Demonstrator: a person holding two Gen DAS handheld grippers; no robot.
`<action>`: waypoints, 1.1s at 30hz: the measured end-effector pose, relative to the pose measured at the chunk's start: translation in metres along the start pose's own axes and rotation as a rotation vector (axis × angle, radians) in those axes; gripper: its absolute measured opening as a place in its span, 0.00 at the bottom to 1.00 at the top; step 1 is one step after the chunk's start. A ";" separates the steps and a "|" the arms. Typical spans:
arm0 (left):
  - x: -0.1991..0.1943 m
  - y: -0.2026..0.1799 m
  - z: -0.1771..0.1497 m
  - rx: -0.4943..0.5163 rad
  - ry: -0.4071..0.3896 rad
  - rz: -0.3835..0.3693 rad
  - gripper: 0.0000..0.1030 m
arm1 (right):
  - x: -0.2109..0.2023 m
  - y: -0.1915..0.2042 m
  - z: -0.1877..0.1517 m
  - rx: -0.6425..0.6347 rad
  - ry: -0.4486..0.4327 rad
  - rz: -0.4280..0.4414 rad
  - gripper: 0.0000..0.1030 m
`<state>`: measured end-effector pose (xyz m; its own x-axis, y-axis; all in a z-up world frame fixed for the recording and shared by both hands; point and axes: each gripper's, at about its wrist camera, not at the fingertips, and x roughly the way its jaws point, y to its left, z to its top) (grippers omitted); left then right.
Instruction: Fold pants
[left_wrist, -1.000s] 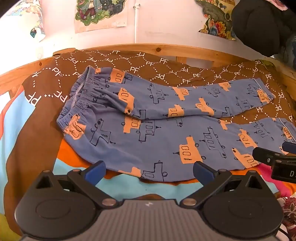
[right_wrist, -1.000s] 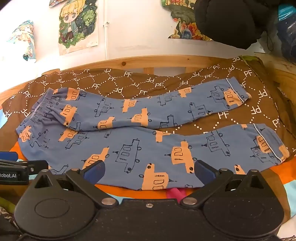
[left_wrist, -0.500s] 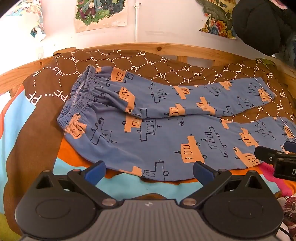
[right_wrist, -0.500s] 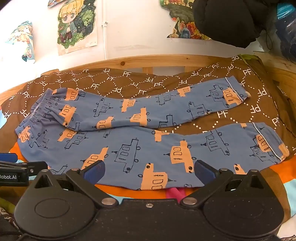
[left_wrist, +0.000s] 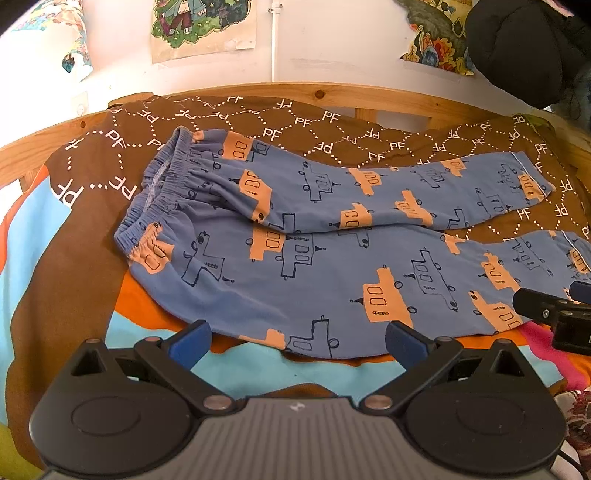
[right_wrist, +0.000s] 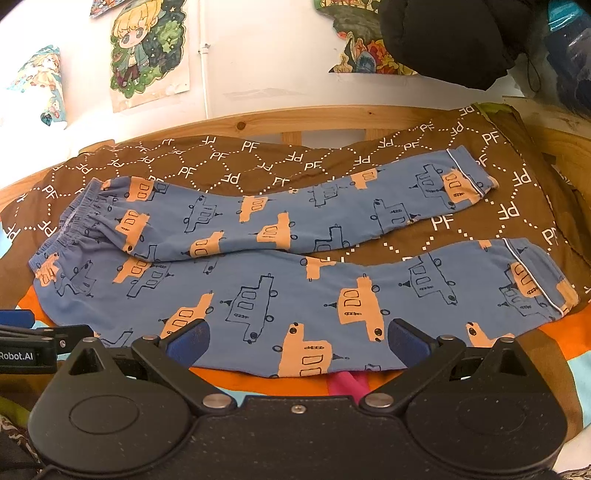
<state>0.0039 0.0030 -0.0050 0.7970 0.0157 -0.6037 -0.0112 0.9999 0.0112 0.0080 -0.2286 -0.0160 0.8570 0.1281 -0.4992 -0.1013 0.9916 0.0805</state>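
Blue cotton pyjama pants with orange boat print (left_wrist: 332, 266): being laid out flat on the brown patterned bed cover (left_wrist: 92, 177), long axis running left-right, waistband nearer the left gripper (left_wrist: 295, 343), cuffs nearer the right gripper (right_wrist: 297, 341), both being held wide apart, empty.

Near edge of pants (left_wrist: 332, 280): open bedspread (left_wrist: 258, 369), unobstructed approach. Far side: wooden bed rail (left_wrist: 369, 98) and wall. Far right: black garment (left_wrist: 517, 48) overhanging. Right claw (left_wrist: 554, 314) occupying right near corner.
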 end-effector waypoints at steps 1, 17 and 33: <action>0.000 -0.001 0.000 0.000 0.000 0.001 1.00 | 0.000 0.000 0.000 0.003 0.002 -0.001 0.99; 0.002 0.000 -0.002 -0.003 0.004 0.004 1.00 | 0.002 0.000 -0.001 0.010 0.008 -0.004 0.99; 0.004 0.000 -0.003 -0.009 0.019 0.007 1.00 | 0.003 -0.001 -0.001 0.022 0.021 -0.001 0.99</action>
<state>0.0047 0.0035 -0.0097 0.7855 0.0230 -0.6185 -0.0226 0.9997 0.0084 0.0104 -0.2295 -0.0184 0.8465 0.1275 -0.5169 -0.0888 0.9911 0.0990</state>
